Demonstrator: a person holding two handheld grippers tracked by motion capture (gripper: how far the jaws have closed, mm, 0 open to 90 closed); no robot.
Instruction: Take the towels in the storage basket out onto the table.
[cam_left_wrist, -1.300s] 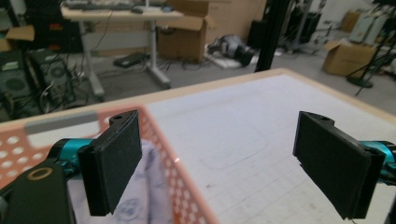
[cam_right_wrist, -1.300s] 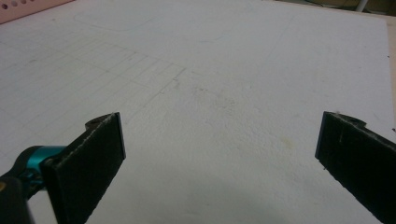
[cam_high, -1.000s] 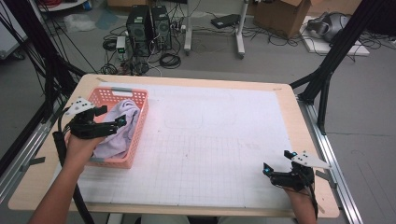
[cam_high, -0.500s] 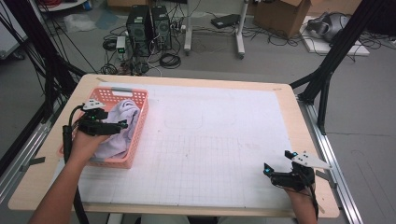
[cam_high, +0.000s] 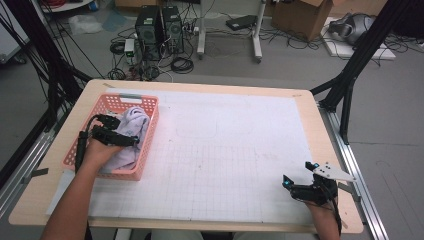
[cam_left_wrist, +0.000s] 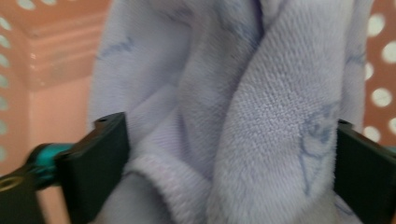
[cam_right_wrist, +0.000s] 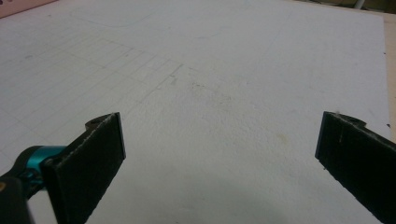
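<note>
A pale lilac towel (cam_high: 138, 125) lies bunched in a pink perforated basket (cam_high: 119, 102) at the table's left. My left gripper (cam_high: 125, 131) is down inside the basket, pressed into the cloth. Up close, its jaws stand wide apart with thick folds of the towel (cam_left_wrist: 233, 116) between them, so the left gripper (cam_left_wrist: 231, 154) is open around the fabric. The basket's pink wall (cam_left_wrist: 56, 60) rises behind. Low over the white grid mat near the front right corner, my right gripper (cam_high: 296, 175) is open with nothing between the fingers, as the right gripper view also shows (cam_right_wrist: 222, 149).
The white grid mat (cam_high: 225, 145) covers most of the wooden table (cam_high: 310, 107), with faint pencil outlines near its middle. Black frame posts stand at both sides. Computers, cables and boxes lie on the floor beyond the far edge.
My left gripper has dropped from above the basket's near rim down into the basket and onto the towel. The right gripper has stayed put.
</note>
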